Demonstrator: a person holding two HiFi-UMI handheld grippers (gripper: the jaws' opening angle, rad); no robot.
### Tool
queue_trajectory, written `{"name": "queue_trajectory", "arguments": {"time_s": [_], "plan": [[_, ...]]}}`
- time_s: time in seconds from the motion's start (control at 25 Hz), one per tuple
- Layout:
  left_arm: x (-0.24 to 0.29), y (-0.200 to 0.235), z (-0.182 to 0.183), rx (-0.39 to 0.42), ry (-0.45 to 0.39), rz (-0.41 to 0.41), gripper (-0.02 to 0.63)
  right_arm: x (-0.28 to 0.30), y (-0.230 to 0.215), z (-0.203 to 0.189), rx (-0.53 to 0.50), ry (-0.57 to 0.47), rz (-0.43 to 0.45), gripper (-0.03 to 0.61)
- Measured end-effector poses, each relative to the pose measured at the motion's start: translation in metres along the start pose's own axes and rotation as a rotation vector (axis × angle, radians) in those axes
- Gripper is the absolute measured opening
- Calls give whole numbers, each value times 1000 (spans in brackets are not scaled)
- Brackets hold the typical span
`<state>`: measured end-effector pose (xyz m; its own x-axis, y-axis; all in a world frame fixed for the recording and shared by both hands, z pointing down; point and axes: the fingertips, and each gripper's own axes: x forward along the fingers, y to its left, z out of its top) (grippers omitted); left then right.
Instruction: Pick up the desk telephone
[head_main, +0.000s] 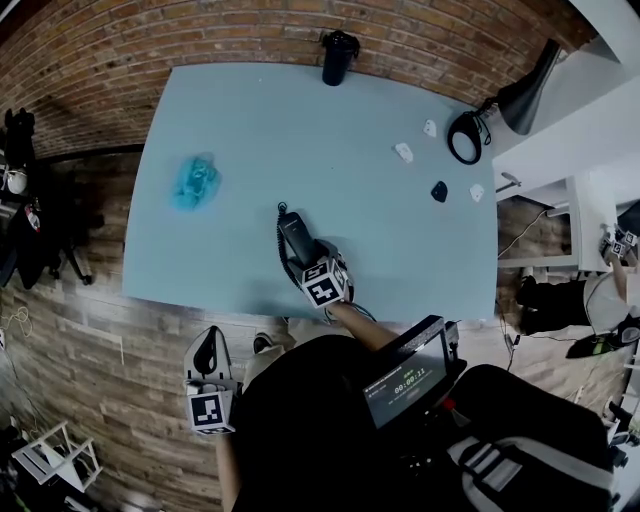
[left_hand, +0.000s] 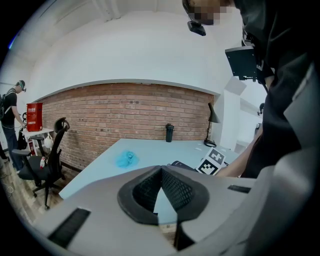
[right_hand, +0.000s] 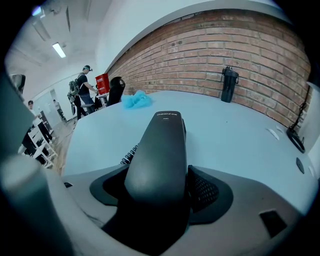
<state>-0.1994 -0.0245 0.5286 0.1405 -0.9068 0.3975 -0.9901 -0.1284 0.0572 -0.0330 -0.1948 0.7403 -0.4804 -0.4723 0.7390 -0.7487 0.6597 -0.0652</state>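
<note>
Black moulded plastic on the desk telephone (head_main: 297, 238): likely light, rigid, and slick on its rounded back, so prone to slipping or twisting under a lopsided pinch. Lies on the pale blue table (head_main: 300, 130) near the front edge, long axis pointing away from the person, coiled cord (head_main: 279, 232) trailing along its left side. Best taken across the narrow middle of the handset, flat flanks against the pads, then lifted slowly against any tug from the cord. Right gripper (right_hand: 167, 182) straddling that handset, jaws spread wide with pads just beside both flanks; no firm pinch evident. Left gripper (left_hand: 160, 172) held off the table's near edge, jaws pressed together at the tips on nothing. Plenty of bare surface all round: crumpled blue thing (head_main: 194, 183) well to the left, small white and black bits (head_main: 438, 190) and desk lamp (head_main: 520, 95) well to the right, black bottle (head_main: 339, 57) at the far edge by the brick wall. Looks unobstructed for a straight-up lift; with the front edge close, avoid dragging toward it.
</note>
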Motion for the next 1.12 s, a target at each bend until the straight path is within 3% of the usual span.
{"name": "queue_trajectory", "arguments": {"time_s": [1.12], "plan": [[6,-10,-4,16,4,-41,26,0,8,0,-17,4,42,289]]}}
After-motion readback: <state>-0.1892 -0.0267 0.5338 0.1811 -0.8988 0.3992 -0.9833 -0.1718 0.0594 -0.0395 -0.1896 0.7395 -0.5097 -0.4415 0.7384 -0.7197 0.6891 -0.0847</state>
